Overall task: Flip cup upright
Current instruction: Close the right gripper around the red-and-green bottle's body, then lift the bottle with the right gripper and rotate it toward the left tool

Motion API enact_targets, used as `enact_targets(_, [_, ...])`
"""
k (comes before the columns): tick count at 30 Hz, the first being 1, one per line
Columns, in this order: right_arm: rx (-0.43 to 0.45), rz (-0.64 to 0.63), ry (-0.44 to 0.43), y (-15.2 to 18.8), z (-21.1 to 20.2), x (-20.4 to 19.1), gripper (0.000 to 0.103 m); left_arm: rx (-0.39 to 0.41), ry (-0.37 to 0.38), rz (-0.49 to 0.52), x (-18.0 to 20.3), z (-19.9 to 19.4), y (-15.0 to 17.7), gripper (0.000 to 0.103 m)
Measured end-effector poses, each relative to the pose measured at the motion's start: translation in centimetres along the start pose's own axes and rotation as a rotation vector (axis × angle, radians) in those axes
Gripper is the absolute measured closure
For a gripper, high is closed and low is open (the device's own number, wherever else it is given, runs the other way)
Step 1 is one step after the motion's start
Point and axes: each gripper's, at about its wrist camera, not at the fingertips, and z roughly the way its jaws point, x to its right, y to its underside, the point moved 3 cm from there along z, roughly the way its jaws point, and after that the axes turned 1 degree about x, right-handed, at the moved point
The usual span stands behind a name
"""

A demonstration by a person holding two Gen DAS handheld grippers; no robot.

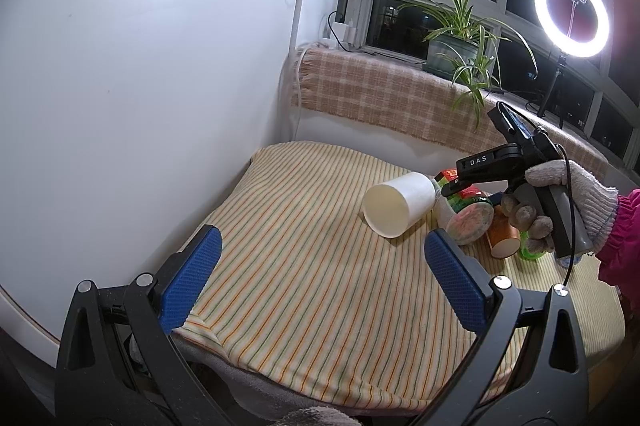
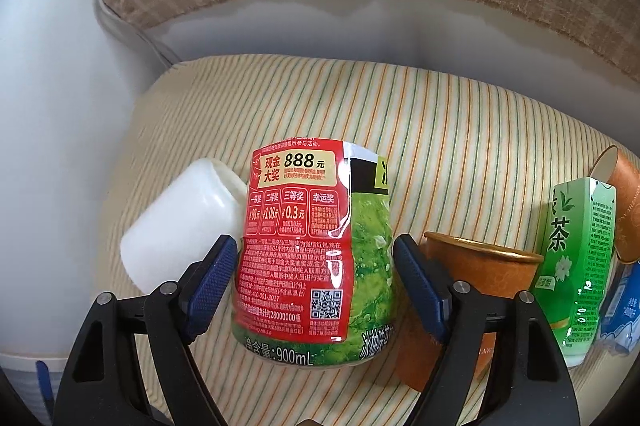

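Note:
A cut-off green-and-red bottle cup [image 2: 316, 246] lies tilted on the striped cloth [image 2: 460, 146], its base toward the right wrist camera. My right gripper [image 2: 316, 258] straddles it, both blue pads pressed against its sides. From the left wrist view the same cup [image 1: 470, 218] shows its round base under the right gripper [image 1: 452, 188], which a gloved hand [image 1: 560, 194] holds. A white cup [image 1: 400, 204] lies on its side just left of it. My left gripper [image 1: 324, 266] hangs open over the near cloth, nothing between its fingers.
A brown paper cup [image 2: 476, 266] lies on its side right of the bottle cup, with a green tea carton [image 2: 576, 274], another brown cup [image 2: 624, 202] and a blue pack [image 2: 620, 306] beyond. White wall [image 1: 140, 86] at left. Potted plant [image 1: 456, 46] and ring light [image 1: 572, 14] behind.

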Motion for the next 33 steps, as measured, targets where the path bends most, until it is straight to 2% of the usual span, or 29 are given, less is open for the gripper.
enact_targets(10, [0.089, 0.010, -0.108, 1.2, -4.6, 0.1, 0.023, -0.002, 0.008, 0.012, 0.5, 0.3, -0.1, 0.000])
enact_targets(15, [0.143, 0.002, -0.204, 3.9, -8.4, -0.4, 0.023, -0.005, 0.018, 0.019, 1.1, 0.6, -0.3, 0.000])
enact_targets(20, [0.199, 0.025, -0.273, 8.6, -11.5, 0.6, 0.023, -0.021, 0.043, 0.022, 1.8, 1.3, -0.2, 0.000])
enact_targets(26, [0.200, 0.114, -0.309, 14.5, -11.5, 2.8, 0.023, -0.051, 0.097, 0.044, 3.8, 2.1, 0.2, 0.000])
enact_targets(33, [0.155, 0.273, -0.325, 17.8, -8.1, 5.7, 0.023, -0.102, 0.164, 0.062, 6.3, 2.9, 1.0, 0.000])
